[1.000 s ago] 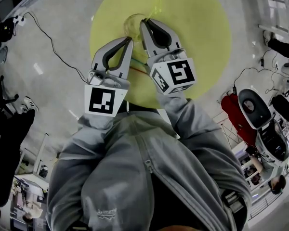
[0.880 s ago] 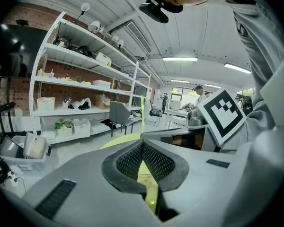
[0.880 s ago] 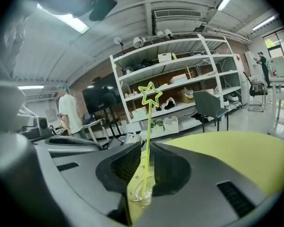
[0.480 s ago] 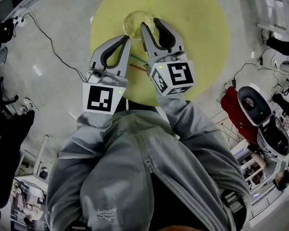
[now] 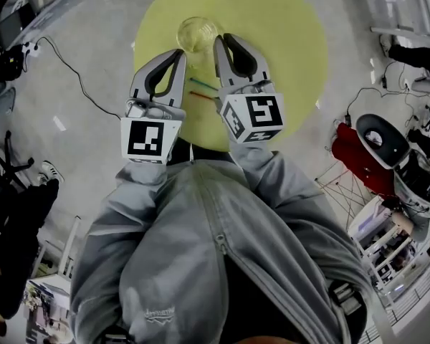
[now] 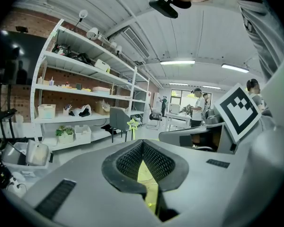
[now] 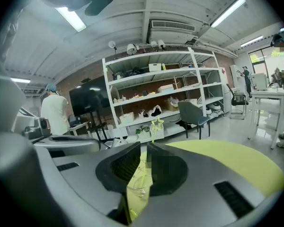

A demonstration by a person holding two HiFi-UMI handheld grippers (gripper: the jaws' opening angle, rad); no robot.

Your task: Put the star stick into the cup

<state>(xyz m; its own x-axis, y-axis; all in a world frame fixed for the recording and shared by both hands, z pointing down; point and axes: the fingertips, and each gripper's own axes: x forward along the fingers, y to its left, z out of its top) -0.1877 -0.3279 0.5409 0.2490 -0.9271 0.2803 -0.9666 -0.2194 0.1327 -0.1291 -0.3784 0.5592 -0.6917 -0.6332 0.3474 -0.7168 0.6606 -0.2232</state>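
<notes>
Drew right gripper [image 5: 223, 40] back off cup [image 5: 197, 33] since a second before; stopped just short of the rim. Brought left gripper [image 5: 180, 52] up beside it, likewise just short of cup, above round yellow table [image 5: 287, 49]. Left star stick [image 7: 156, 125] standing in cup, star well above the rim, leaning a little. Held right jaws a narrow slit apart, gripping nothing, with cup and stick seen beyond the slit. Held left jaws pressed together at the tips, nothing between. Left green stick [image 5: 202, 84] and red stick [image 5: 201, 95] lying side by side on table between the grippers. Faced shelves [image 7: 156, 93] and a chair [image 7: 194, 112] beyond table.
</notes>
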